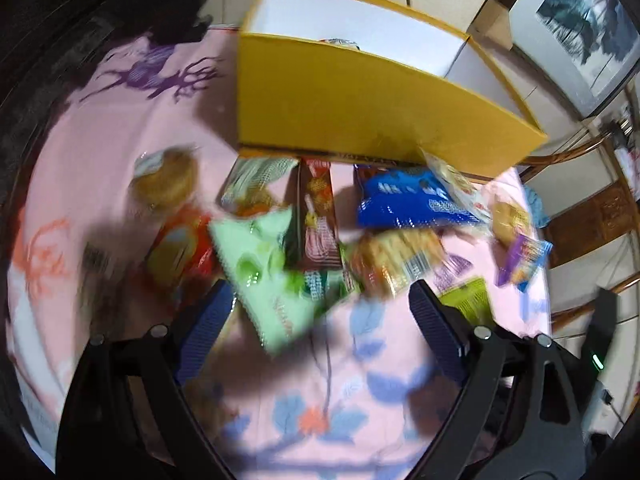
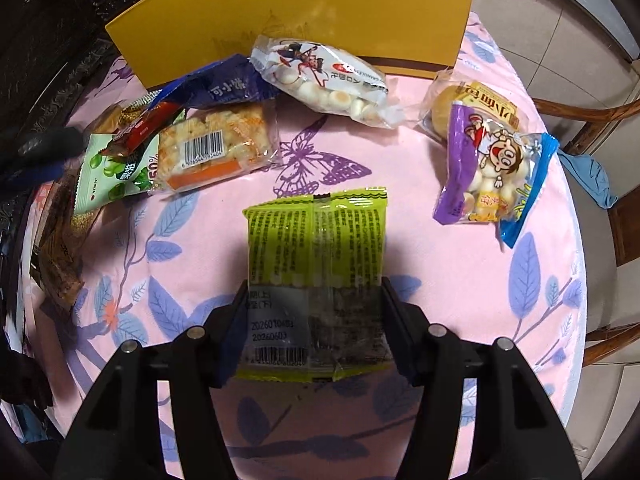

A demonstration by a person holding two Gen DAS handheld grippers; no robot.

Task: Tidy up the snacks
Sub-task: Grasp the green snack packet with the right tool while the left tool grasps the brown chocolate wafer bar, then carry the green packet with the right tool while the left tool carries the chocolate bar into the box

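A yellow box (image 1: 360, 100) with a white inside stands open at the back of the pink table; it also shows in the right wrist view (image 2: 320, 8). Several snack packs lie in front of it. My left gripper (image 1: 320, 300) is open above a pale green pack (image 1: 272, 280), beside a blue pack (image 1: 404, 204) and a brown box (image 1: 318, 220). My right gripper (image 2: 314, 292) is around a lime-green pack (image 2: 316, 248), its fingers against both sides. A cracker pack (image 2: 216, 148), a clear pack of white balls (image 2: 324, 80) and a purple pack (image 2: 488, 176) lie beyond.
The pink flowered tablecloth (image 2: 440, 300) covers a round table. Wooden chairs (image 1: 592, 208) stand at the right. A dark carved cabinet (image 2: 52, 40) is at the left. A blue cloth (image 2: 592, 176) lies on a chair seat. The left wrist view is blurred.
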